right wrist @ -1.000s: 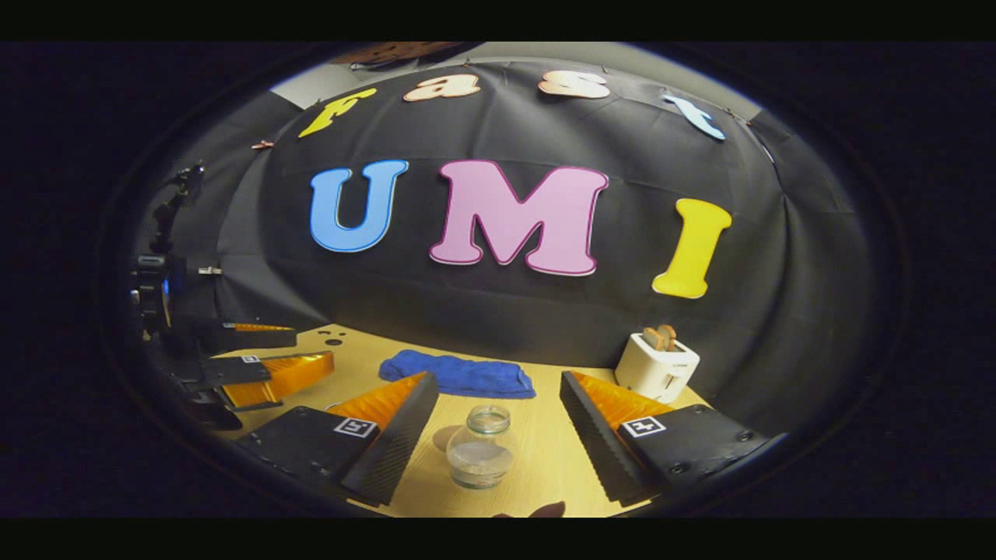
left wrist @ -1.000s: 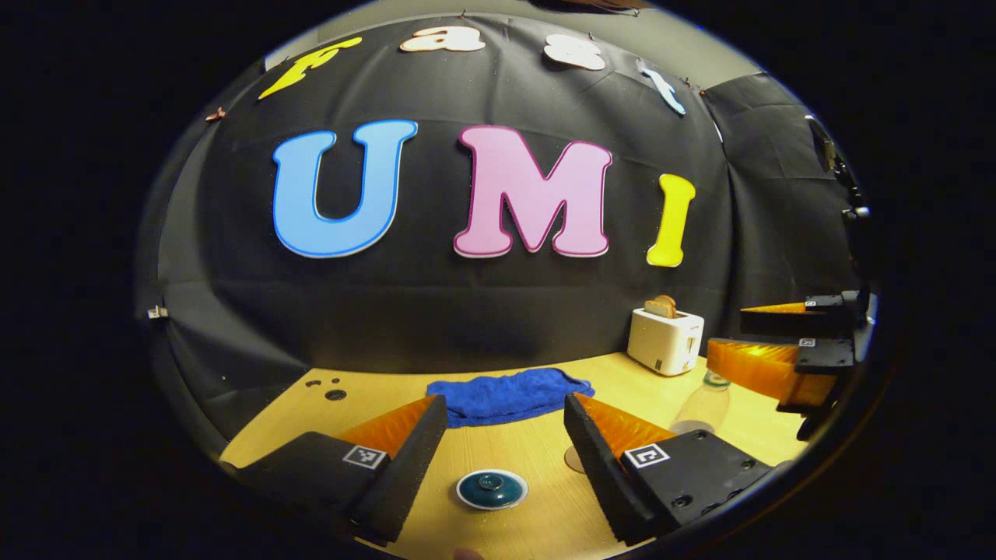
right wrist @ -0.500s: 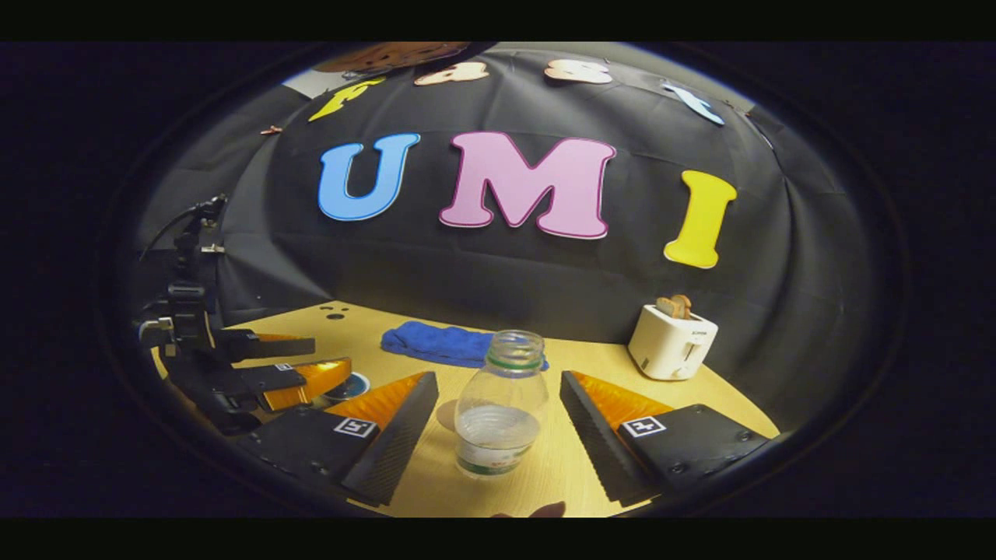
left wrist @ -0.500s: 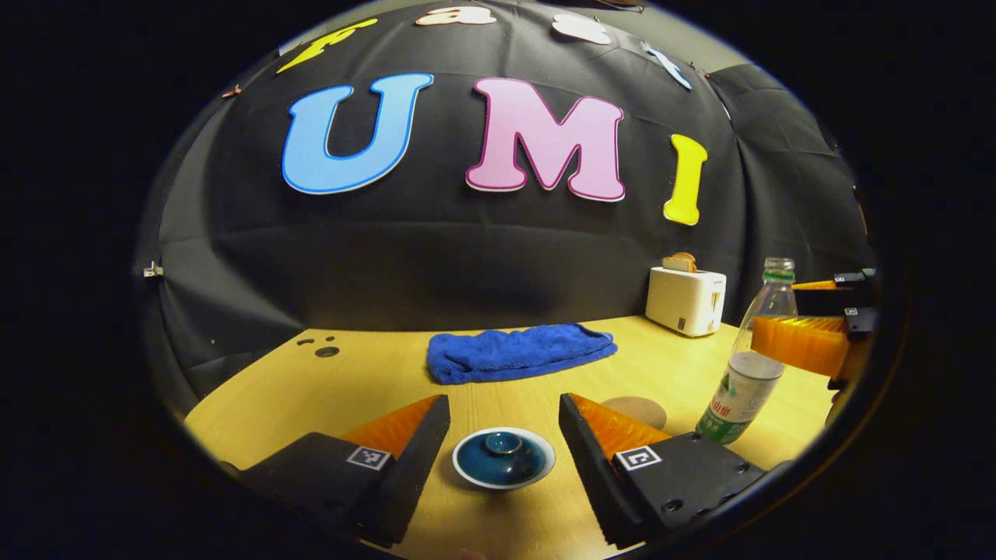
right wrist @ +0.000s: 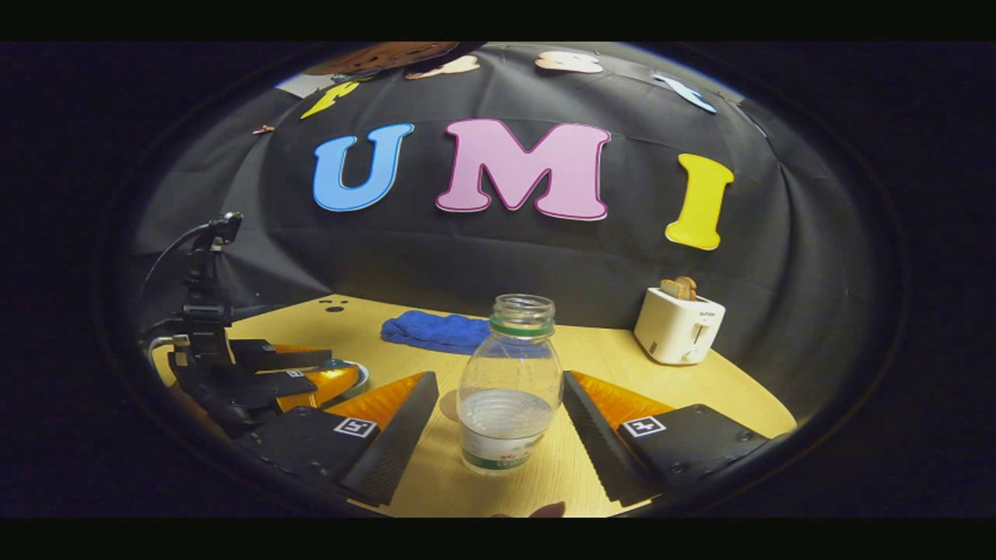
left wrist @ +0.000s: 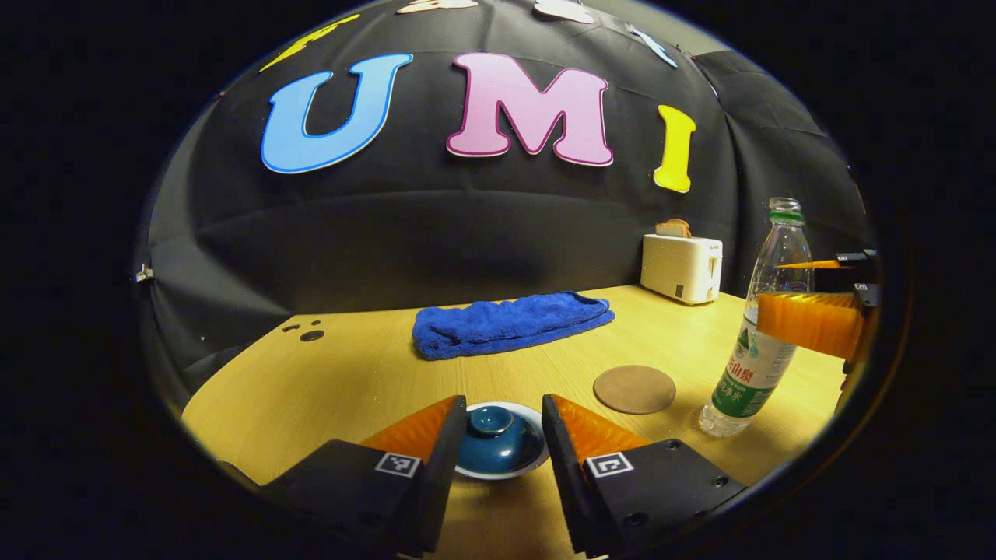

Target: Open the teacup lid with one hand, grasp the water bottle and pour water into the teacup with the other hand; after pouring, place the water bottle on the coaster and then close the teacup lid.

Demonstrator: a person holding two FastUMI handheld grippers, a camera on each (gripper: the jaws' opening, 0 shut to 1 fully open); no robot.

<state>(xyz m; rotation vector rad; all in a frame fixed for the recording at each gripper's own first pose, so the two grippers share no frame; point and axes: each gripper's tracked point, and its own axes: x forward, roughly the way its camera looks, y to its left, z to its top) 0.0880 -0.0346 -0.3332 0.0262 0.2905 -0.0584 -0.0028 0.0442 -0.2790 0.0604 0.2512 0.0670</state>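
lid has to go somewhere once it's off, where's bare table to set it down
Widest bare patch: the table left of the teacup lid, between the blue towel and the near edge. A smaller strip lies between towel and coaster. Crowded on the right, where the water bottle, right gripper and toaster stand.

The left gripper (left wrist: 502, 435) sits low over the table, its two fingers reaching forward and slightly inward, with a narrow gap between them. Whether the fingers touch what lies in that gap is hard to tell from the left gripper view. In the right gripper view, this same gripper appears at the far left, level and close to the tabletop, with a cable rising from its body.

The right gripper (right wrist: 498, 424) is held level, fingers spread wide and touching nothing. In the left gripper view its fingers (left wrist: 809, 323) enter from the right edge, stacked one above the other.
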